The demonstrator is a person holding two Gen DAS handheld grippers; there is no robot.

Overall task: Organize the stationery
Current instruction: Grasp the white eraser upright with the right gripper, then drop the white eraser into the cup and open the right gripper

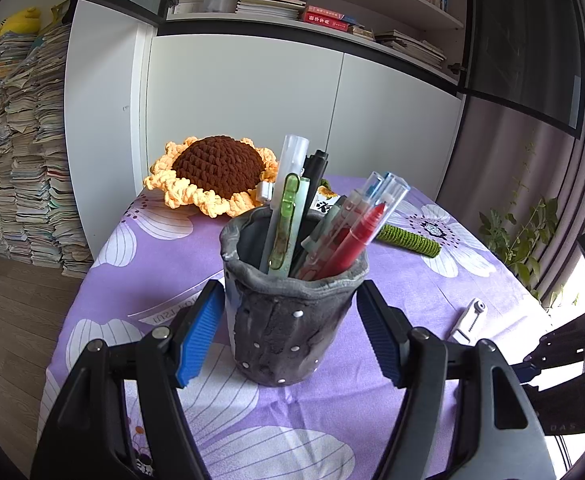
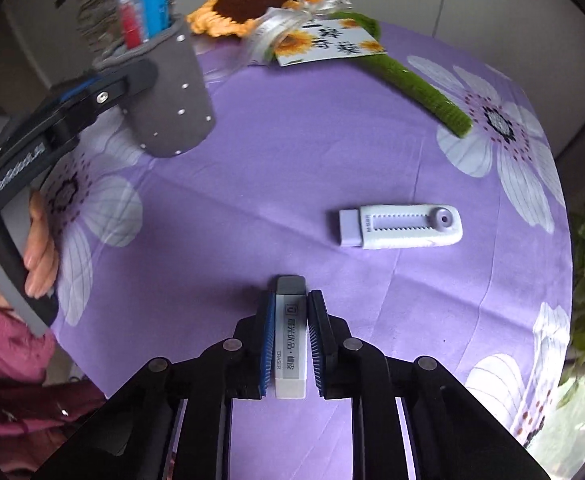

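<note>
Eraser [image 2: 290,336], the grey-sleeved one with ERASER printed on it, is lying flat on the purple flowered tablecloth [image 2: 292,152] right between the fingers of the right gripper [image 2: 290,340]. The jaws are nearly shut around it, with the blue pads on both of its long sides, but I honestly cannot tell if they actually press on it or sit a hair off. A bit ahead of that gripper and slightly to its right lies a white-and-lilac sliding eraser holder [image 2: 402,226], well apart from the fingers.

The left gripper [image 1: 292,332] is clamped on the grey pen cup [image 1: 288,320], one blue pad on each side of its wall. The cup is stuffed with pens [image 1: 332,232]. Beyond it sits a crocheted sunflower [image 1: 216,176].
</note>
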